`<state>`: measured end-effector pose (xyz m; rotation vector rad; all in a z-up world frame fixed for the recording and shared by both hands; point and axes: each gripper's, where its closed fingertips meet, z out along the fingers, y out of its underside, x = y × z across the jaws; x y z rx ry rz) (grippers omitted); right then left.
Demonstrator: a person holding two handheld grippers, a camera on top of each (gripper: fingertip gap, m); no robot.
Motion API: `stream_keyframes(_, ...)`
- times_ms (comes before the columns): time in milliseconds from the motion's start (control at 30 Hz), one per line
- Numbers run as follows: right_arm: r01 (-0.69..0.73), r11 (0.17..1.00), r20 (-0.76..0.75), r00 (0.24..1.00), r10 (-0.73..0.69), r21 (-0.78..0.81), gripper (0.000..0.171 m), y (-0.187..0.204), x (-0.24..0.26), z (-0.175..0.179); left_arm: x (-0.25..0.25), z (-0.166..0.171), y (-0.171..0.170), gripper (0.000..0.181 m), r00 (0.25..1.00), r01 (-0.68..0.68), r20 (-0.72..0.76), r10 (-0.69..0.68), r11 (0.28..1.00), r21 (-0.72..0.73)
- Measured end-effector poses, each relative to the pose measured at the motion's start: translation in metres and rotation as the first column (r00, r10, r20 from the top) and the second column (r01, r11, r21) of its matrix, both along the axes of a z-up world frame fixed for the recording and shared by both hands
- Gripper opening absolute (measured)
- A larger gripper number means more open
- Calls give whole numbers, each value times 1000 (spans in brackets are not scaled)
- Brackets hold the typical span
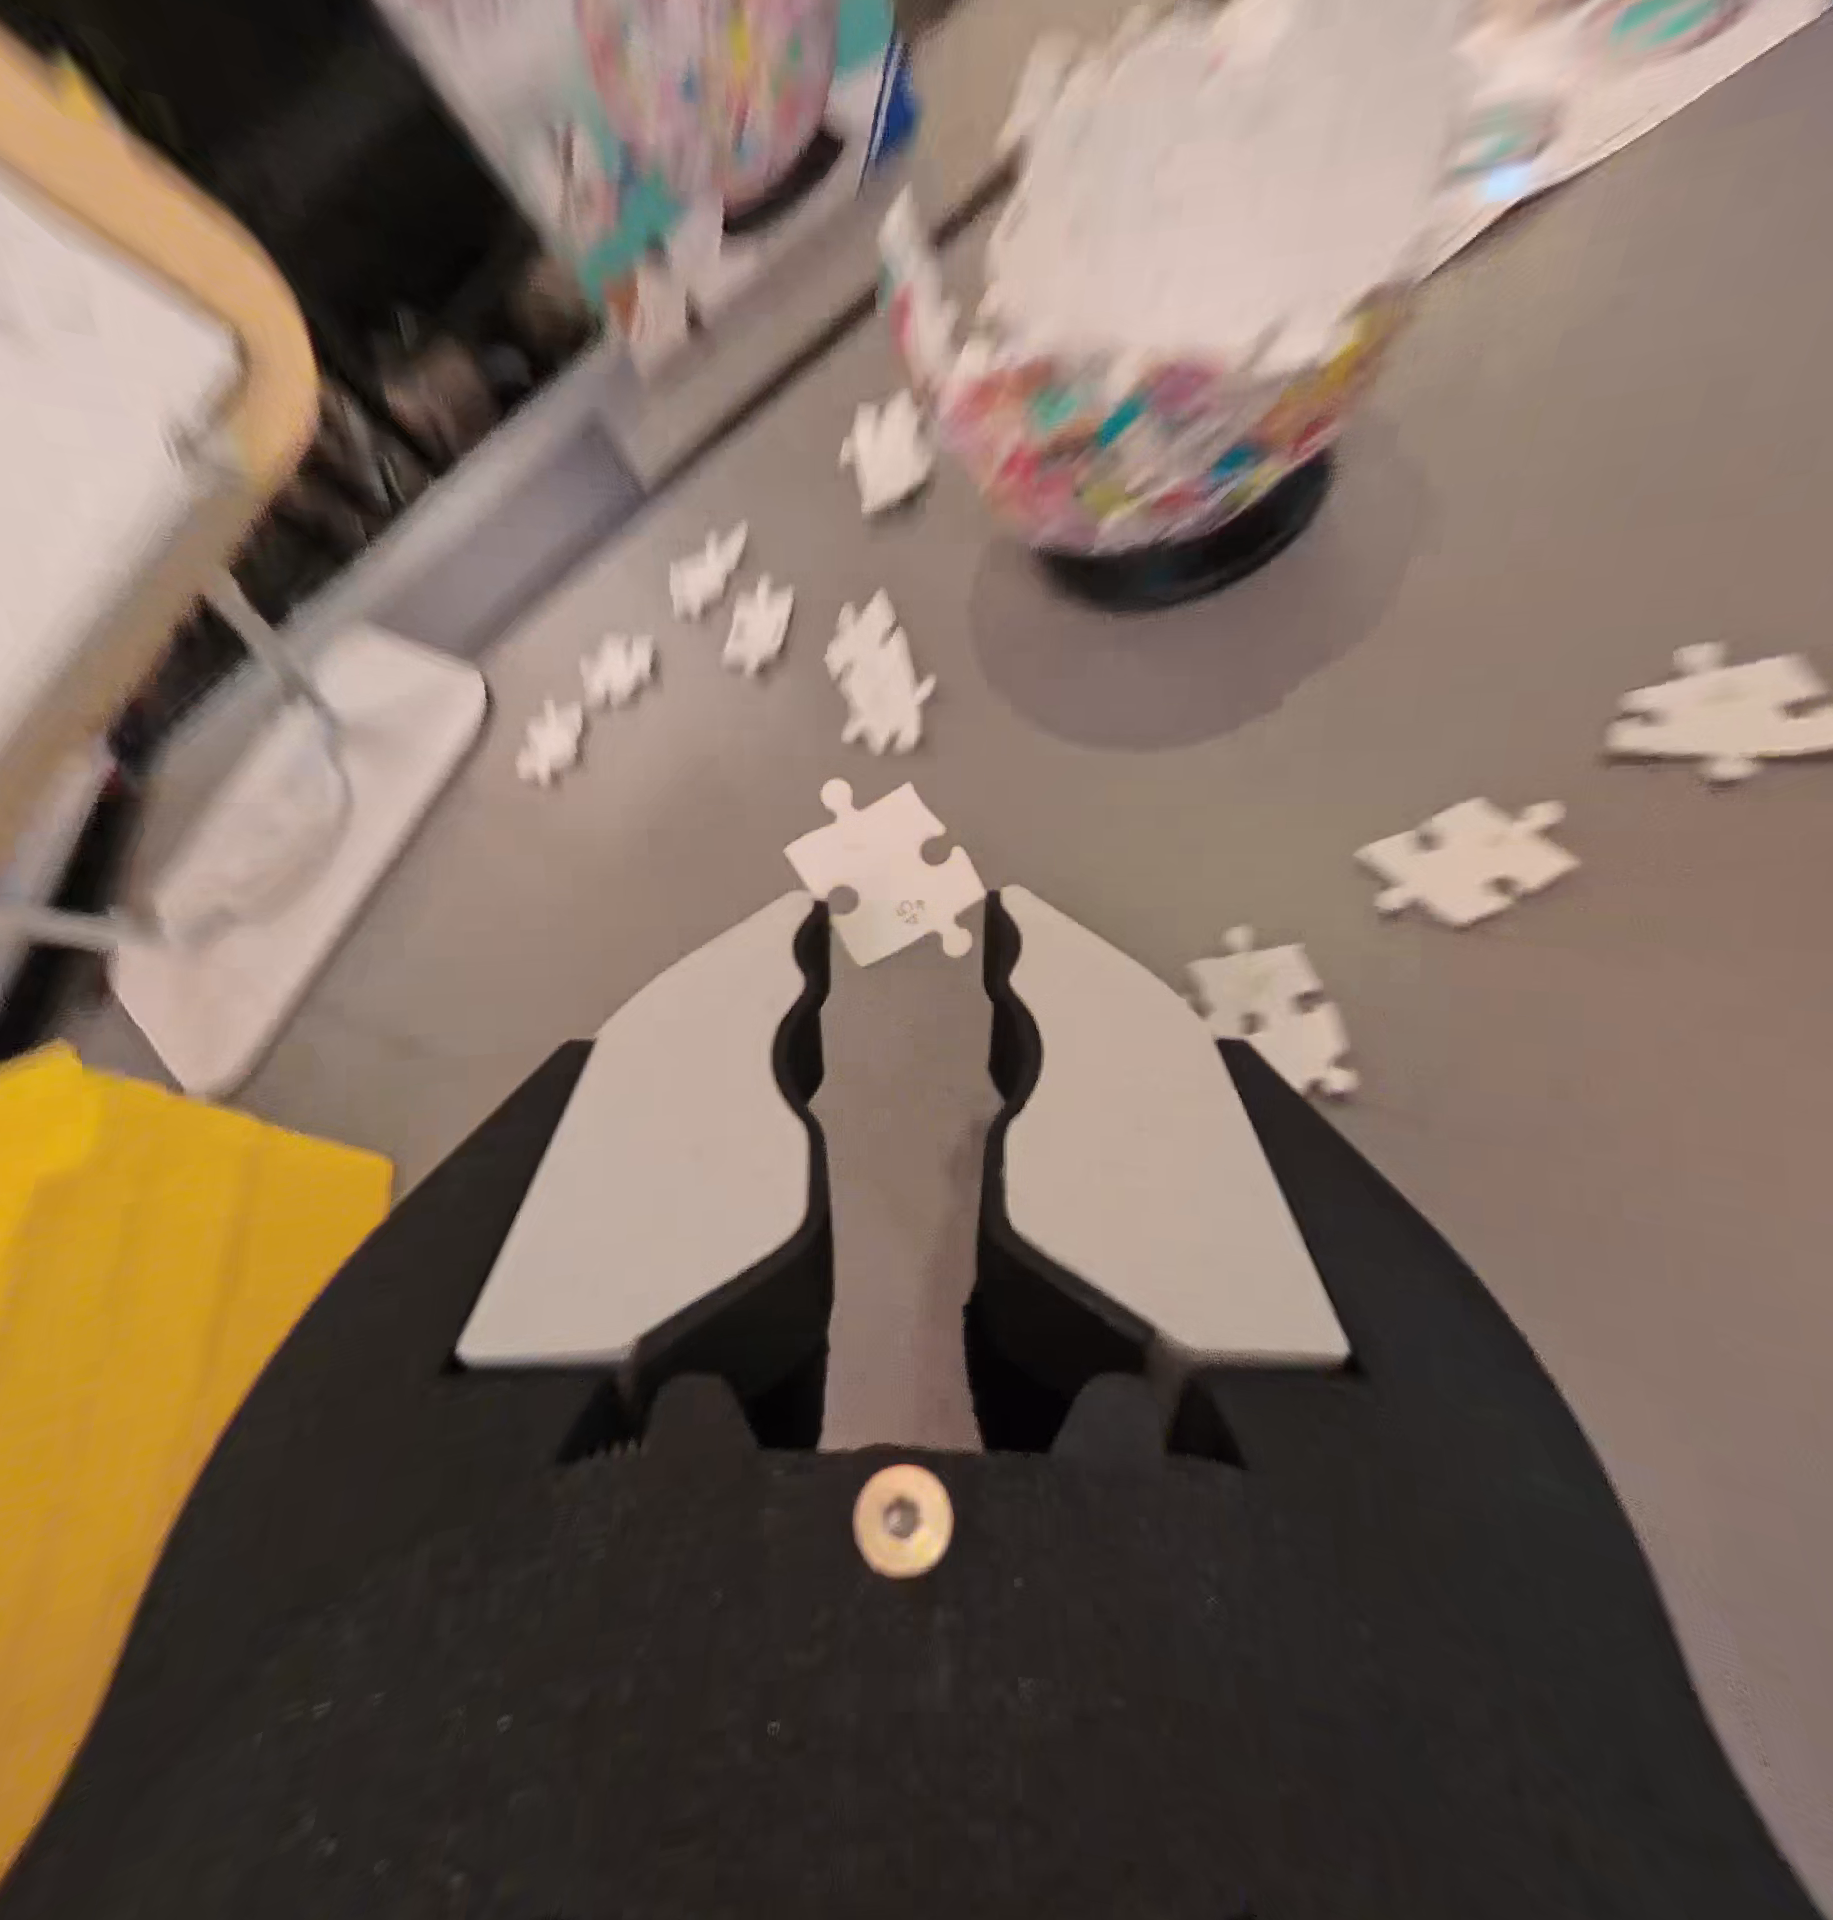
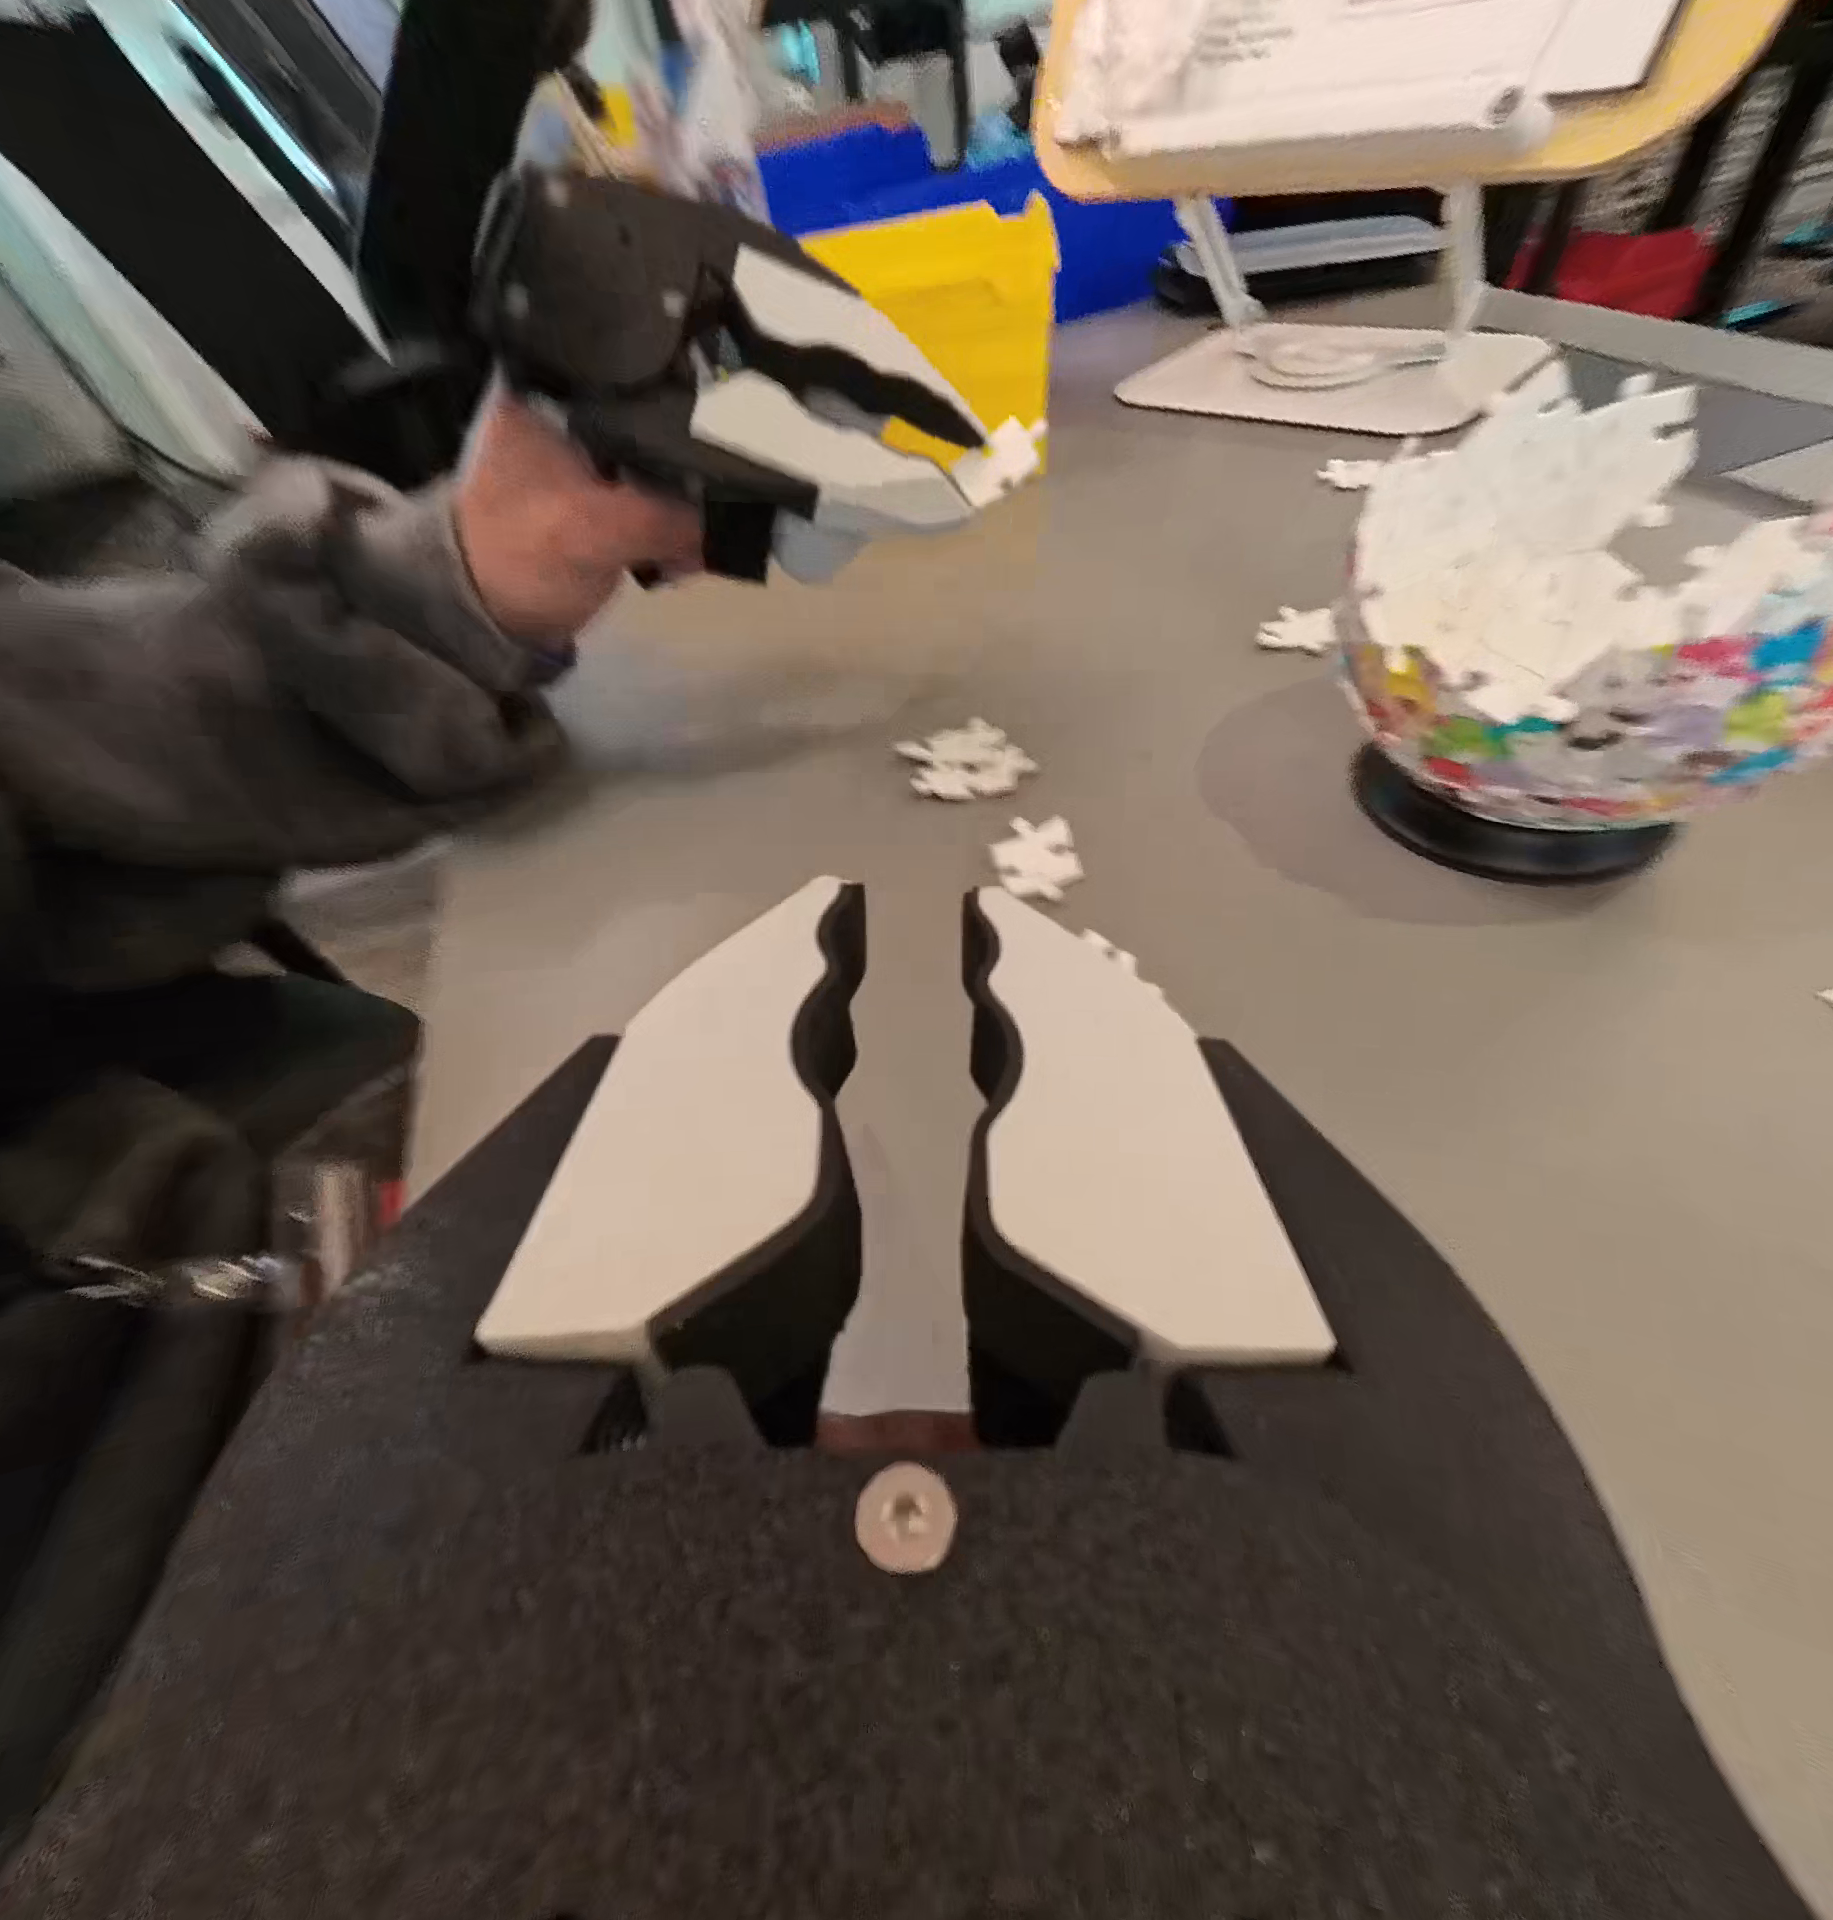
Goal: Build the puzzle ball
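- Left gripper (image 1: 904, 912): pale grey fingers with wavy black rubber inner pads. The jaws are clamped on one flat white puzzle piece (image 1: 886, 871), gripped by its near edges at the very tips and held above the desk, blank side up.
- Right gripper (image 2: 912, 896): same build; the jaws stand slightly apart with nothing between them, low over the smooth grey desk (image 2: 1307, 1195).
- Half-built puzzle ball (image 1: 1151, 343): a curved shell, white within, multicoloured and glossy without, seated on a black round stand (image 1: 1192, 545). It lies ahead and to the right of the left jaws, well apart from them; its upper rim is jagged with open tabs.
- Loose white puzzle pieces (image 1: 1468, 860): thin and rigid-looking, scattered on the desk ahead of and to the right of both sets of jaws, most with the blank side up.
- Yellow plastic bin (image 1: 112, 1351): to the left of the left jaws, behind their tips.
- White monitor-style stand (image 2: 1327, 374): far ahead of the right jaws, beyond the ball.
- Risk, judged: the grip is shallow, on a thin smooth edge, so the piece may pivot or slip out if pressed against the shell.
- Risk, judged: the open shell probably flexes; a push off-axis could pop neighbouring pieces loose or roll the ball off its stand, unless the free right gripper steadies it.
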<state>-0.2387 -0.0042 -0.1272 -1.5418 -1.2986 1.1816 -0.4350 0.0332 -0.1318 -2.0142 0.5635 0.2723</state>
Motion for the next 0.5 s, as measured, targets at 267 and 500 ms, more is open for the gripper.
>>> stream_keyframes(267, -162, 935, -167, 979, 114, -315, 20, -15, -21, 30, 130, 28, -54, 27, 913, 269, -362, -190, 945, 183)
stream_keyframes(500, -179, 967, -137, 978, 156, -181, 16, -27, -14, 42, 170, 27, -80, 27, 859, 356, -451, -244, 917, 181)
